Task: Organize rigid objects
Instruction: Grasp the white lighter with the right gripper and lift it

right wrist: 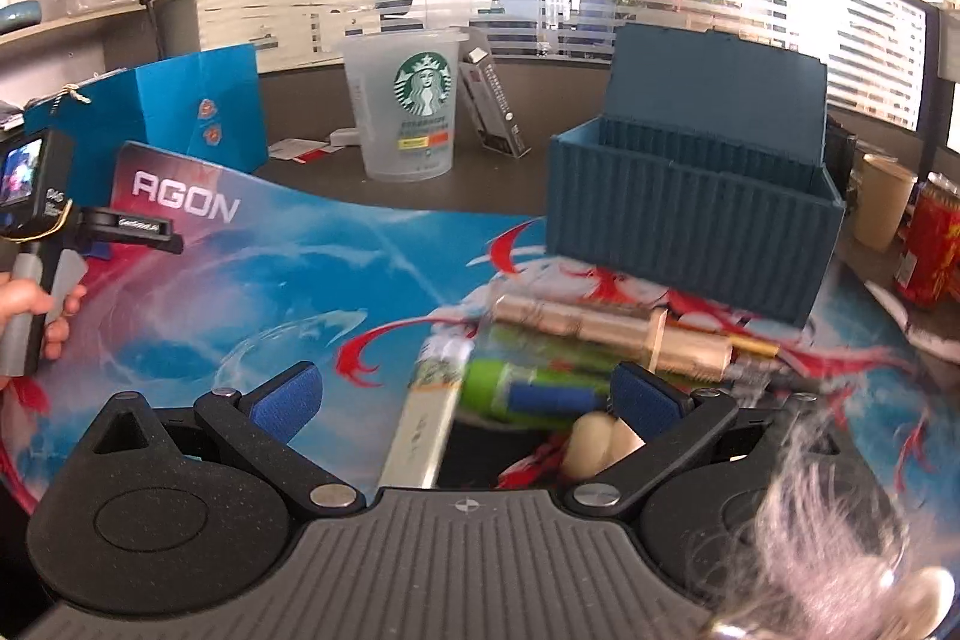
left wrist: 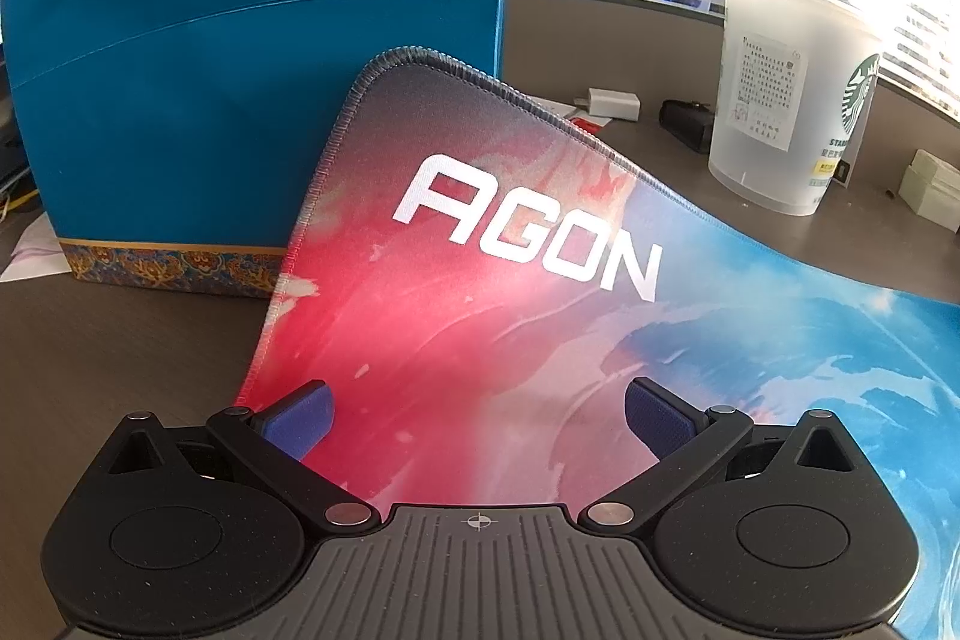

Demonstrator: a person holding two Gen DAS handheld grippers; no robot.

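Note:
In the right wrist view my right gripper (right wrist: 465,397) is open over a pile of small objects on the AGON desk mat (right wrist: 240,274): a gold metal cylinder (right wrist: 606,328), a green tube with a blue part (right wrist: 528,394), a flat white stick (right wrist: 426,412) and a cream piece (right wrist: 600,442). A dark blue ribbed box (right wrist: 690,226) with its lid up stands behind them. My left gripper (left wrist: 477,418) is open and empty above the mat's red corner (left wrist: 480,280). It also shows at the left of the right wrist view, hand-held (right wrist: 36,244).
A blue gift bag (left wrist: 240,70) with rope handle stands behind the mat corner. A clear Starbucks cup (right wrist: 408,106), a white charger (left wrist: 612,103), a paper cup (right wrist: 882,202), a red can (right wrist: 930,250) and a grey fluffy thing (right wrist: 828,520) are around.

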